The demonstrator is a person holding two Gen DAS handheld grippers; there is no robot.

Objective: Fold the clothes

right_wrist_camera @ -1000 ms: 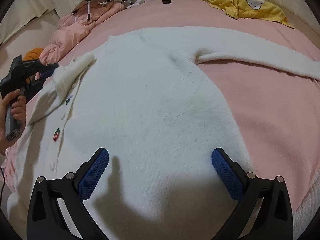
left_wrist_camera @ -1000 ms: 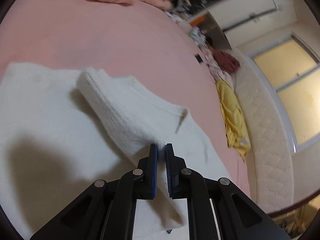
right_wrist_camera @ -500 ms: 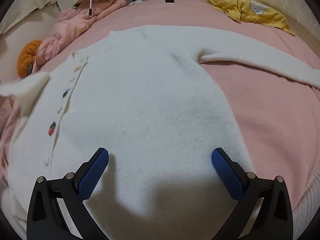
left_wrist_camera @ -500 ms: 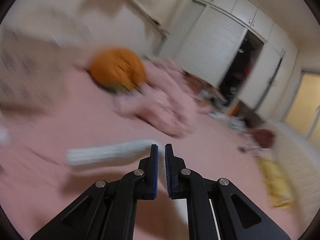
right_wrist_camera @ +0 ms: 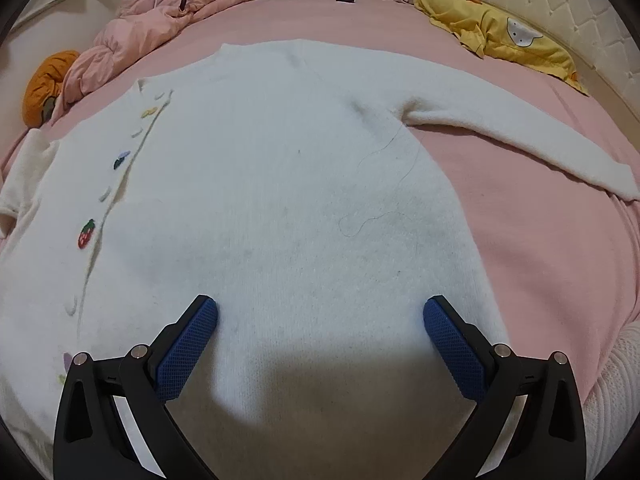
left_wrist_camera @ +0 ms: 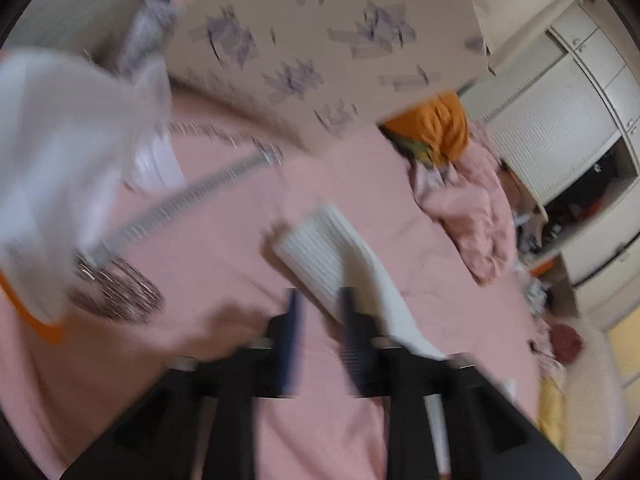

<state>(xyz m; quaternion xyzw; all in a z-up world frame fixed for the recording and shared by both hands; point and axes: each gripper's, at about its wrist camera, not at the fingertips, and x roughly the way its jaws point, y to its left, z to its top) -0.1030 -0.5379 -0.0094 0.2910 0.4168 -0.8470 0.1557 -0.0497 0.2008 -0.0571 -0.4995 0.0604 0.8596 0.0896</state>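
A white fluffy cardigan [right_wrist_camera: 280, 184] lies flat on the pink bed, with coloured buttons down its left front and one sleeve [right_wrist_camera: 520, 132] stretched out to the right. My right gripper [right_wrist_camera: 320, 340] is open and empty, low over the cardigan's hem. In the blurred left wrist view, the other sleeve's ribbed cuff [left_wrist_camera: 320, 252] lies on the pink sheet just beyond my left gripper [left_wrist_camera: 320, 312]. The left jaws stand a little apart with nothing clearly pinched between them.
A pink quilt [right_wrist_camera: 160, 20] and an orange cushion [right_wrist_camera: 44, 84] lie at the far left. A yellow garment [right_wrist_camera: 504, 36] lies at the far right by the padded headboard. A metal spring object [left_wrist_camera: 160, 216], white cloth [left_wrist_camera: 52, 140] and a patterned board [left_wrist_camera: 320, 40] are in the left wrist view.
My left gripper carried the left sleeve outward off the cardigan body, laid it on the sheet and parted its jaws. The right gripper has not moved.
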